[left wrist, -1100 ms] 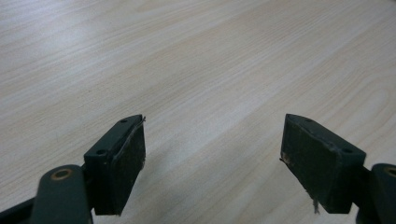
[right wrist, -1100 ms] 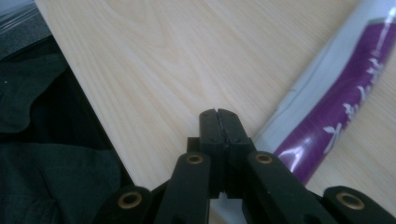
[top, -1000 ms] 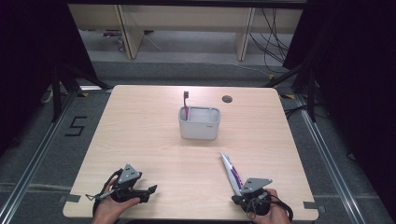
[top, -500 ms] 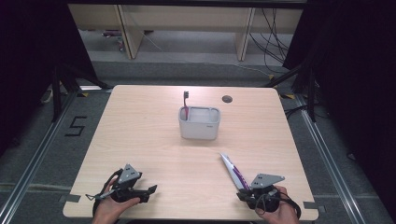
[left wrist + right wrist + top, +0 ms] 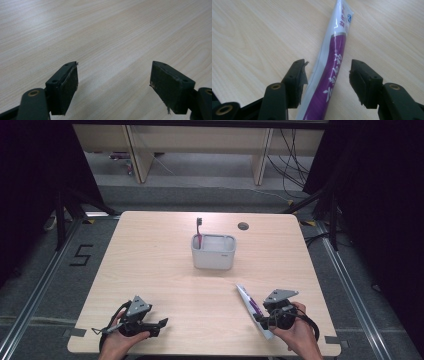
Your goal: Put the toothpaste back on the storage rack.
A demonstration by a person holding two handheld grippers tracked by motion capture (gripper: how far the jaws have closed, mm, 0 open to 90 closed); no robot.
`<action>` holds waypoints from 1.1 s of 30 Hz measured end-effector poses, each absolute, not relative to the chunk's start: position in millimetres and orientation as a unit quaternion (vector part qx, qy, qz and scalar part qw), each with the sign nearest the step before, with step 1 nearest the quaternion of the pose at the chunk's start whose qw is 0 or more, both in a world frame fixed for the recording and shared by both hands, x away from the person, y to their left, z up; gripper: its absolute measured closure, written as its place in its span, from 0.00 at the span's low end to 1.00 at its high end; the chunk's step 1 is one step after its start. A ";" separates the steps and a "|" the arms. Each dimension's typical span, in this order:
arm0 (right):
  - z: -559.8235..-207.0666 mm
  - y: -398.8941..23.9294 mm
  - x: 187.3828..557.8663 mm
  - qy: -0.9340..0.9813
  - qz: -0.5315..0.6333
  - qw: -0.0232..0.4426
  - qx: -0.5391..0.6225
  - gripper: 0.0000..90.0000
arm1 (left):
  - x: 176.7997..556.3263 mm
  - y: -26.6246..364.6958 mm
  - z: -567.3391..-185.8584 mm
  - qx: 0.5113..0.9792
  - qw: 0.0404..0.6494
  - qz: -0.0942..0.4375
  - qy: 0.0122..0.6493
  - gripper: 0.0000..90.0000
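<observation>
Grey bin (image 5: 213,254) with toothbrush (image 5: 199,231) ahead of tongs; right tongs (image 5: 327,83) open astride toothpaste tube (image 5: 332,65), left tongs (image 5: 113,83) wide, empty.

my toothpaste tube (image 5: 329,75) cut off at bottom edge, its small print unreadable, toothbrush (image 5: 199,232) lower end hidden inside holder (image 5: 214,255)

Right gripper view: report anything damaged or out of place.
Nothing serious. The frayed pads on the open right gripper look worn; the white-and-purple toothpaste tube lies intact on the light wooden table between its jaws.
</observation>
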State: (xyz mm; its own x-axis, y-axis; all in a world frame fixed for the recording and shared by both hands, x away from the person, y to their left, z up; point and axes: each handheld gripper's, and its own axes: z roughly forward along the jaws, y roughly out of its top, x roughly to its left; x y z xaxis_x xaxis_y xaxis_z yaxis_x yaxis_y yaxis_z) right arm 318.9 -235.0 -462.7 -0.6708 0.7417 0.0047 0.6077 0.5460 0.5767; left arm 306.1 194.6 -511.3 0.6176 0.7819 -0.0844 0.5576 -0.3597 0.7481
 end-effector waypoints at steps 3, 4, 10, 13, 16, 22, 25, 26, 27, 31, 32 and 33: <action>-466.5 -232.5 330.3 0.877 0.265 0.119 0.383 0.49 | 305.4 195.1 -511.0 0.812 0.387 0.143 0.413 0.25; -466.7 -230.9 332.2 0.876 0.258 0.113 0.392 0.48 | 305.6 194.8 -511.1 0.810 0.390 0.145 0.414 0.24; -468.6 -227.6 341.1 0.878 0.237 0.100 0.404 0.48 | 306.3 194.3 -511.7 0.811 0.389 0.144 0.412 0.25; -470.0 -226.1 342.8 0.877 0.235 0.093 0.408 0.48 | 305.9 194.4 -511.6 0.812 0.390 0.143 0.410 0.25; -472.1 -222.3 345.5 0.878 0.231 0.086 0.412 0.47 | 306.2 194.4 -511.8 0.811 0.390 0.144 0.411 0.25; -476.7 -216.6 349.3 0.883 0.221 0.081 0.406 0.49 | 306.1 194.2 -512.0 0.811 0.390 0.143 0.412 0.25; -478.6 -214.6 352.9 0.885 0.214 0.077 0.406 0.52 | 306.2 194.7 -511.1 0.812 0.389 0.143 0.411 0.25; -479.0 -214.0 352.8 0.885 0.208 0.078 0.409 0.53 | 306.4 194.8 -511.3 0.812 0.389 0.147 0.411 0.25; -479.4 -213.6 353.5 0.886 0.207 0.073 0.409 0.54 | 306.8 195.0 -511.5 0.813 0.388 0.143 0.410 0.25; -483.4 -213.1 358.3 0.895 0.205 0.075 0.390 0.58 | 306.5 194.8 -511.3 0.812 0.390 0.145 0.410 0.25; -483.3 -211.4 357.0 0.893 0.200 0.059 0.400 0.59 | 306.6 194.9 -511.3 0.812 0.389 0.144 0.410 0.25; -483.2 -211.1 356.8 0.892 0.196 0.059 0.402 0.59 | 306.6 194.8 -511.6 0.812 0.390 0.143 0.410 0.25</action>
State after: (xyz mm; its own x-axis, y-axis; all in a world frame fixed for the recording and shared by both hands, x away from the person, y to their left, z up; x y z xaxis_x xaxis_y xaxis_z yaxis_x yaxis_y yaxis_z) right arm 356.8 -211.1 -483.2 -0.6694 0.7411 0.0518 0.6947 0.5998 0.3970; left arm 306.6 194.8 -511.6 0.6229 0.7774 -0.0878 0.5548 -0.3598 0.7501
